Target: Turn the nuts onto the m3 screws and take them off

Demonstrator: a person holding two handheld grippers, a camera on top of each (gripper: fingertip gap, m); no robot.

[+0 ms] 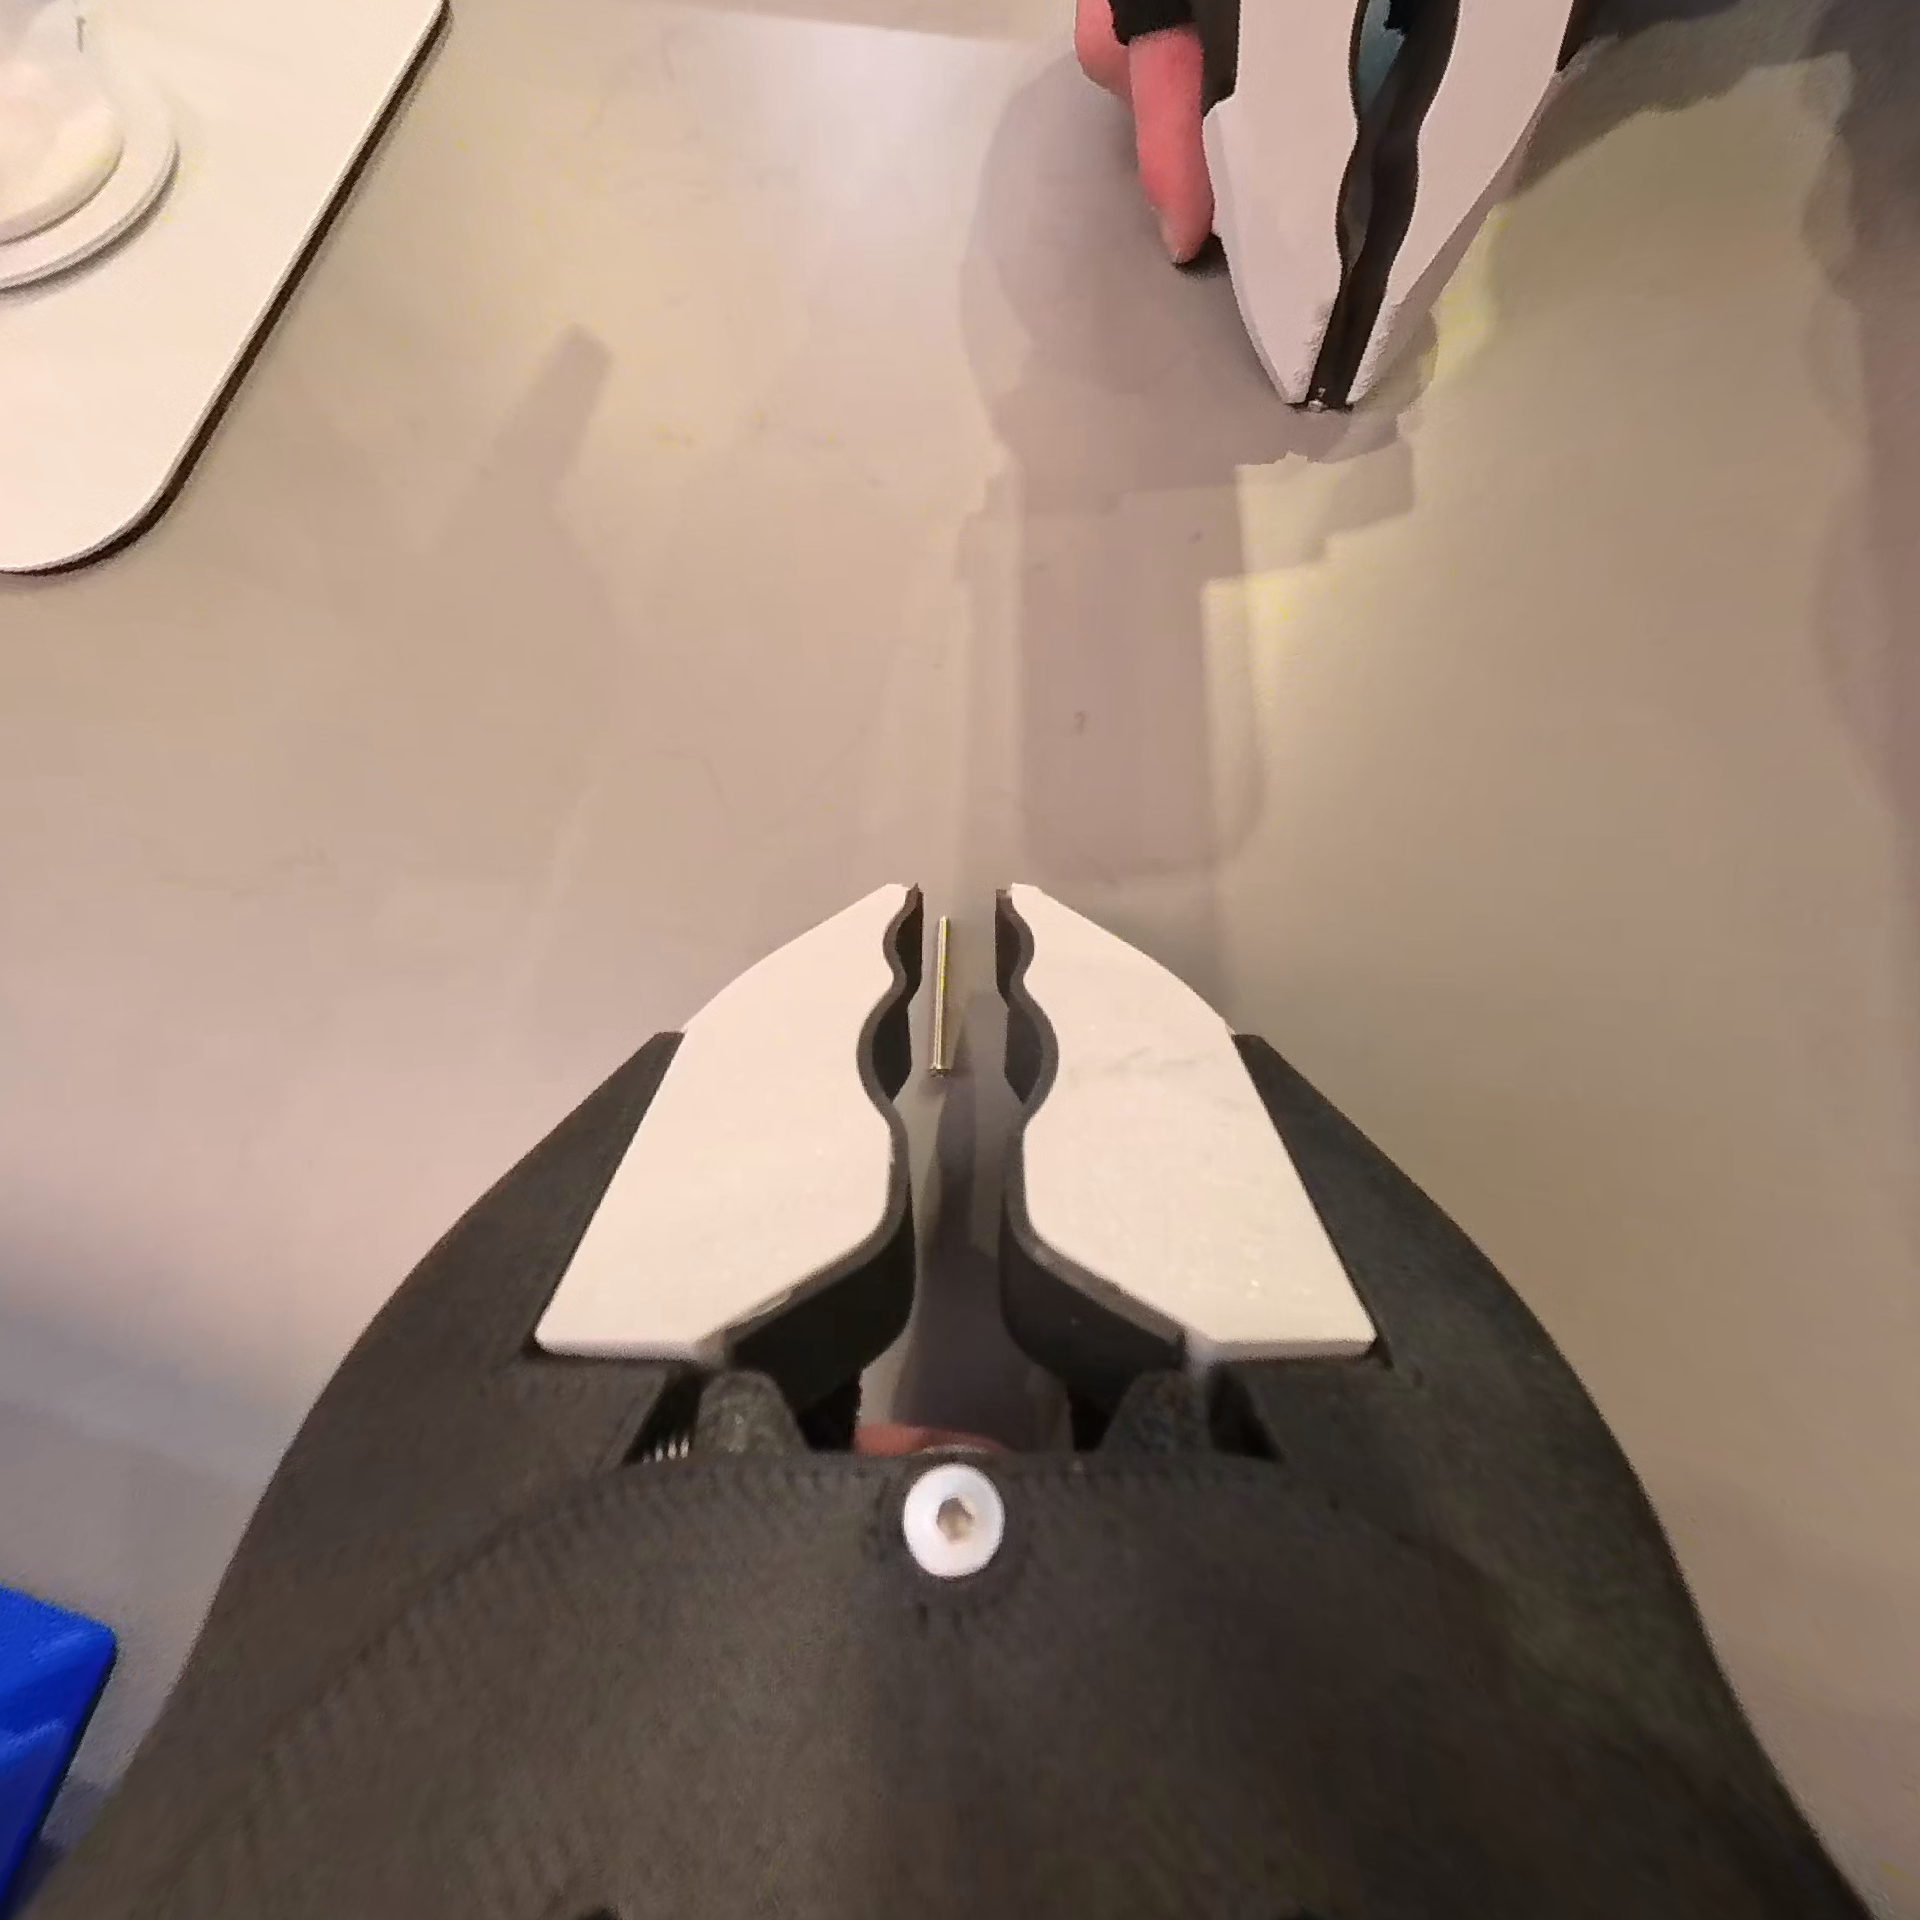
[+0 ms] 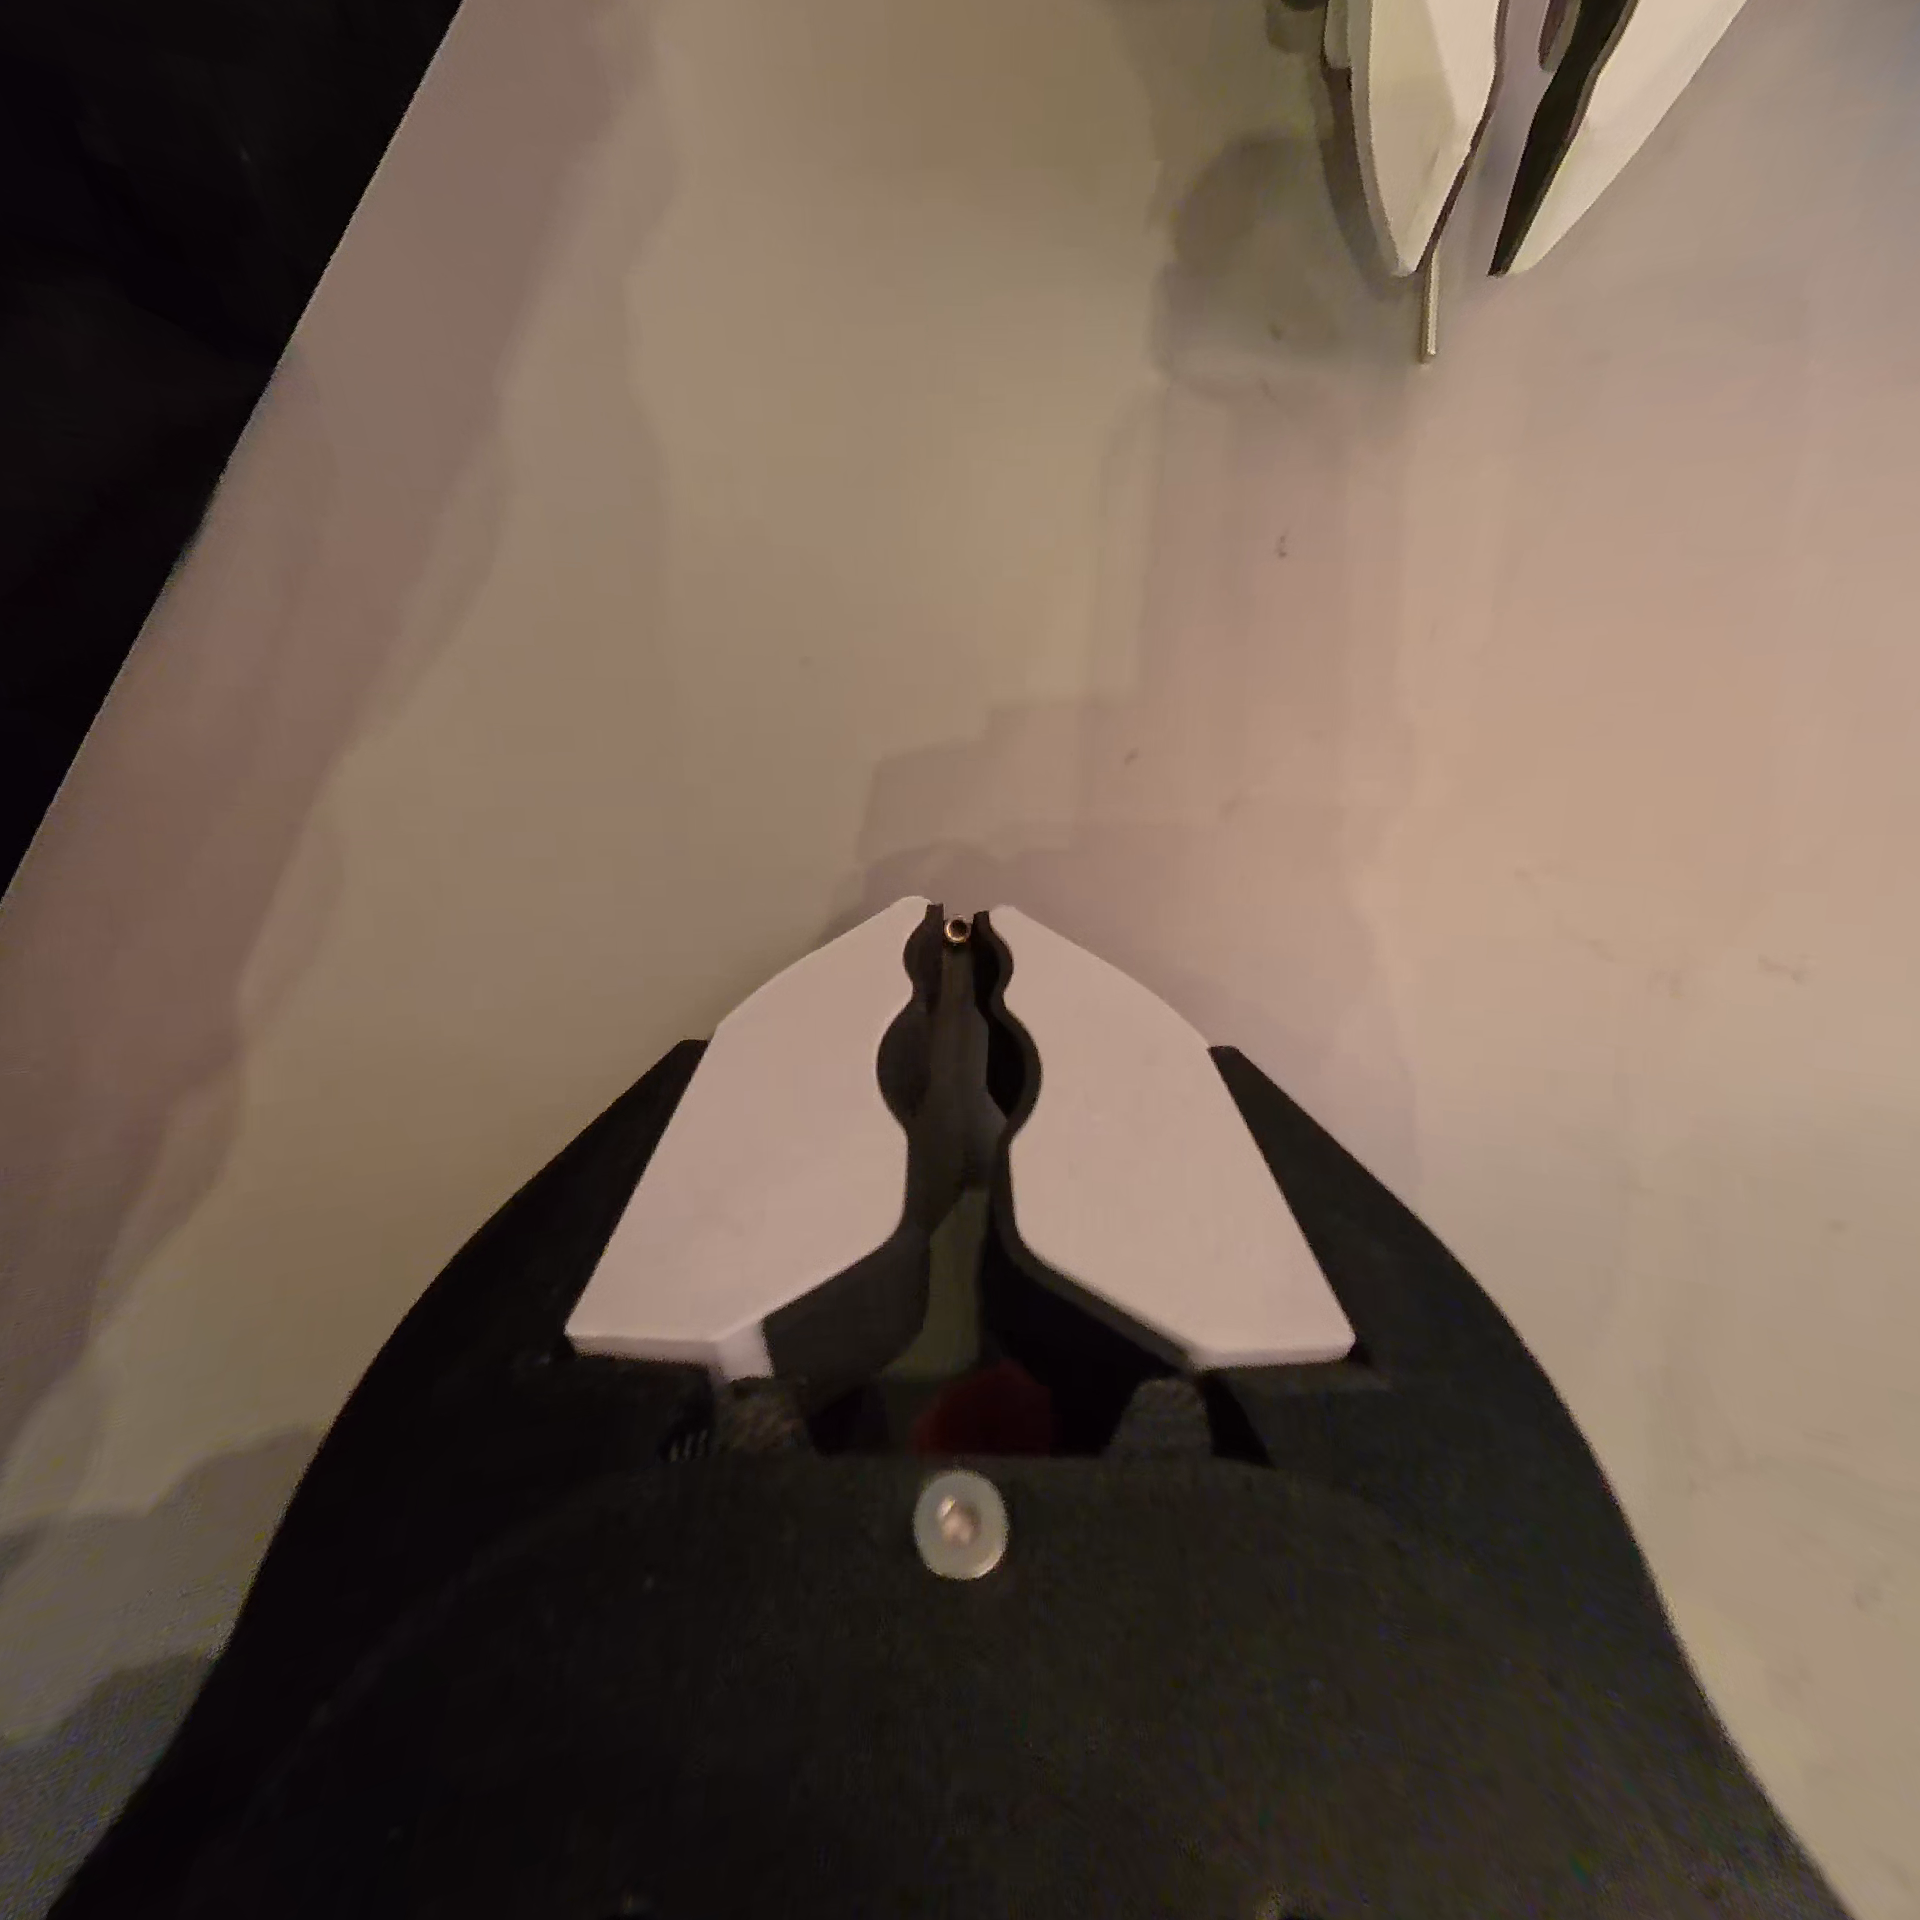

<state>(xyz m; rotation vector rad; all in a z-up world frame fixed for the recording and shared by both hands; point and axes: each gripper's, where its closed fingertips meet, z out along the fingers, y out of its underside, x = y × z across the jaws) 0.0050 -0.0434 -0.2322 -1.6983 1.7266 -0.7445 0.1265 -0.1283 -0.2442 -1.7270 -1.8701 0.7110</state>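
Note:
A thin metal M3 screw (image 1: 940,997) lies lengthwise between the fingers of my left gripper (image 1: 958,902), close to the left finger. The jaws stand a little apart and do not pinch it. In the right wrist view the left gripper (image 2: 1455,265) is at the top right, low over the table, with the screw (image 2: 1428,312) poking out beyond its tip. My right gripper (image 2: 956,916) is shut on a small brass-coloured nut (image 2: 954,928) at its very tip. In the left wrist view the right gripper (image 1: 1322,400) points down at the table, far right, with the nut (image 1: 1321,394) at its tip.
A white board (image 1: 239,260) with a clear round dish (image 1: 52,156) lies at the far left. A blue box (image 1: 42,1714) is at the near left. A person's finger (image 1: 1169,156) rests by the right gripper. The table's left edge (image 2: 343,343) drops into darkness.

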